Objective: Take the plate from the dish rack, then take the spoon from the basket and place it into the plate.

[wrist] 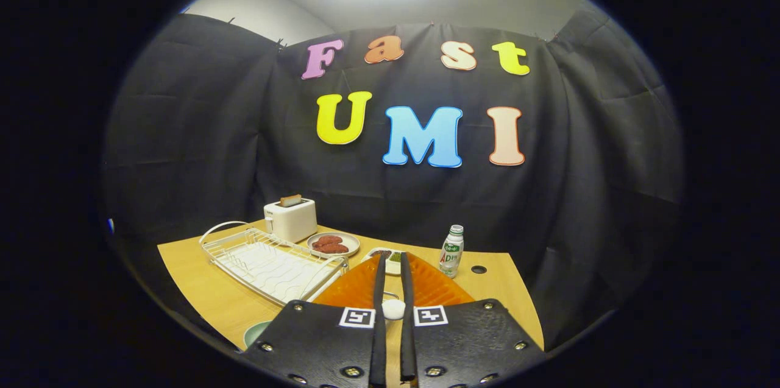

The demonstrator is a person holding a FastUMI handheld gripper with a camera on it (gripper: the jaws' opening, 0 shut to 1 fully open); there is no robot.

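Gripper (393,266): fingers nearly together, a small white spoon handle apparently pinched between them.
Spoon (393,309): light, stiff, slippery; best held at mid-handle.
Basket (426,287): orange, under the fingers.
Plate (256,332): green rim, on the counter (201,296), beside the dish rack (268,260).

Your gripper (393,257) fingers sit close together, side by side, over the orange ribbed plastic basket (436,287). A small white rounded piece (393,309) is between them near their base; can't tell if they press on it. The white wire dish rack (271,263) lies left of the basket on the light wooden table (195,284). The white boxy toaster (291,219) stands behind the rack, and the round plate of brown food (333,243) is right of it. A small white dish (384,254) is just beyond your fingertips. The small plastic bottle (451,250) stands right of the basket. The pale green plate (255,333) lies left of your gripper, partly hidden by it.
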